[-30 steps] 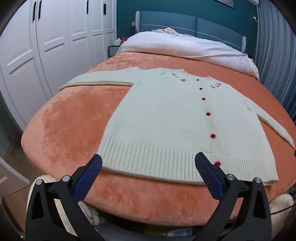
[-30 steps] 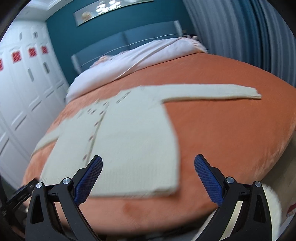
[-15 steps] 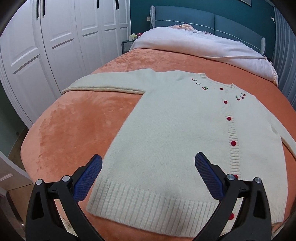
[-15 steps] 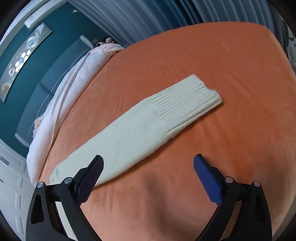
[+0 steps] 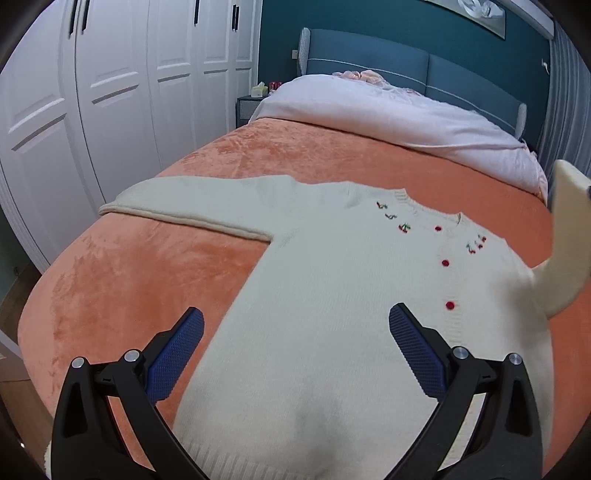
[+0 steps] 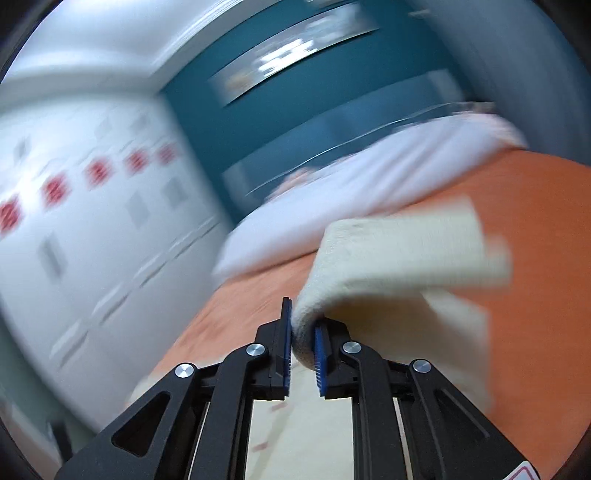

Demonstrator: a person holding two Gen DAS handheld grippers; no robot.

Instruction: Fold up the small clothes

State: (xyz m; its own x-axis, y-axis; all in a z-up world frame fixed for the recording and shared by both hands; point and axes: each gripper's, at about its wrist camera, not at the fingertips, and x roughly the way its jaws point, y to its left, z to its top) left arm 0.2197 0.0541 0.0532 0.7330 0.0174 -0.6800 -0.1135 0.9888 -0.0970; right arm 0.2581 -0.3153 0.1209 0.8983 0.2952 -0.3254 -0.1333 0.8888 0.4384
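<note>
Nowhere legible writing on cardigan (image 5: 332, 295)

White wardrobes (image 5: 110, 110) flank the teal wall (image 5: 369, 26) behind a blue headboard (image 5: 369, 55).

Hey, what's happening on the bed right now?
Someone is folding a small cream cardigan spread on the orange blanket. The right hand-held gripper has just closed its jaws on one sleeve and holds it lifted off the blanket; in the left wrist view that sleeve rises at the right edge. The left hand-held gripper hovers open over the cardigan's lower half, holding nothing. The other sleeve lies flat, stretched out toward the wardrobe.
</note>
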